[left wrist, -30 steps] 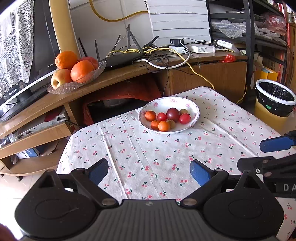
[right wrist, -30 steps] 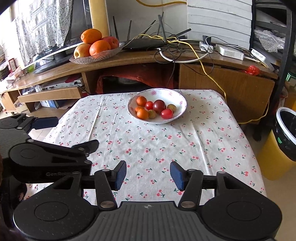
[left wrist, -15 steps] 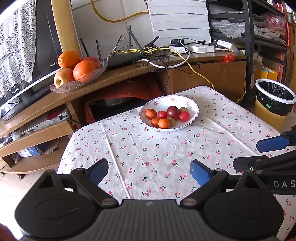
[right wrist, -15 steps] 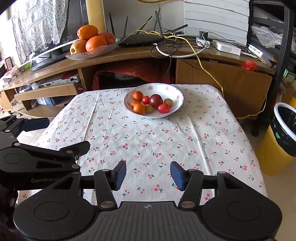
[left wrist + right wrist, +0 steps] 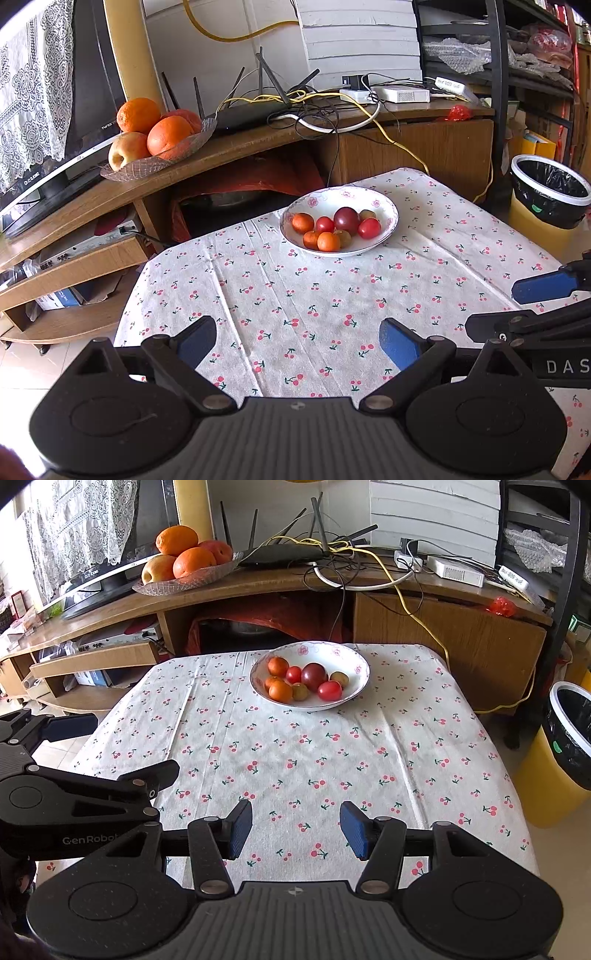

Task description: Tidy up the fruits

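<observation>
A white flowered bowl (image 5: pixel 384 206) (image 5: pixel 354 657) stands at the far side of the table with several small fruits in it: orange ones, red ones, a dark plum (image 5: pixel 346 219) (image 5: pixel 314 675) and brownish ones. On the wooden shelf behind, a glass dish (image 5: pixel 129 171) (image 5: pixel 166 586) carries oranges (image 5: pixel 168 134) and an apple. My left gripper (image 5: pixel 297 339) hovers open over the near cloth, nothing between its blue pads. My right gripper (image 5: pixel 297 827) is also open and empty, well short of the bowl. Each gripper shows at the edge of the other's view.
The table wears a cherry-print cloth (image 5: pixel 314 295) (image 5: pixel 295 746). A yellow bin with a black liner (image 5: pixel 546 206) (image 5: pixel 565 746) stands to the right of the table. A router (image 5: pixel 280 555), tangled cables and a TV (image 5: pixel 55 147) sit on the shelf.
The bowl sits a little higher in the right wrist view than a second ago. Both grippers stay open and empty, and no fruit has moved.
</observation>
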Motion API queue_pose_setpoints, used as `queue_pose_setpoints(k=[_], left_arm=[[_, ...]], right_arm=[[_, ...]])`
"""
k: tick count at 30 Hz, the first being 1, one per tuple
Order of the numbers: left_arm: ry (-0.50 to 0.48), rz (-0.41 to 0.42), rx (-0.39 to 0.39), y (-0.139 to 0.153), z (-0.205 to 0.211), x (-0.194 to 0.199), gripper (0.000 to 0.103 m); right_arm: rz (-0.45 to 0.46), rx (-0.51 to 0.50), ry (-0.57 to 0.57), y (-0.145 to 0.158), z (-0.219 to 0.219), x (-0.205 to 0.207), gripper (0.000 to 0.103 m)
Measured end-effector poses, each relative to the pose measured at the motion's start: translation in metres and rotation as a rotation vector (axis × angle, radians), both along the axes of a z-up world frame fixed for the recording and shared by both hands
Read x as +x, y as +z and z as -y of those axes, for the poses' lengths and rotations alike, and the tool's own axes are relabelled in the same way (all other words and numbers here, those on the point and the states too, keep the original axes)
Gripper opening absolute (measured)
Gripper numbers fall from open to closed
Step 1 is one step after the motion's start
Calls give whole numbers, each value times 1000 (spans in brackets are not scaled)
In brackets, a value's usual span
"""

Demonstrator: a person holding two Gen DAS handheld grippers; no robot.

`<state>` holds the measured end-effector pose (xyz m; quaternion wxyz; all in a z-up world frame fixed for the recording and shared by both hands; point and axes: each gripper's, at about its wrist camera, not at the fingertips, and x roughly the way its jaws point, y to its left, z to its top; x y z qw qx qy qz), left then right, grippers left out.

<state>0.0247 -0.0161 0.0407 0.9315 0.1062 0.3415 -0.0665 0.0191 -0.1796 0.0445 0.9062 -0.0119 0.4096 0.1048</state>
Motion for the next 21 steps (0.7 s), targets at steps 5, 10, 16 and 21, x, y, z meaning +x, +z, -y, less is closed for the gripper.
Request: queue_pose_setpoints(k=[5,10,16,21], left_arm=[[0,1,1,0,0,-1,103],[-1,1,4,0,0,-1,103],[0,2,4,0,1,-1,103],[0,19,14,-1,0,-4,103]], right_arm=[[-3,2,0,0,0,0,50],[-4,2,1,-1,0,0,50],[-6,1,2,-2,0,0,50],[-6,2,1,-2,0,-1,50]])
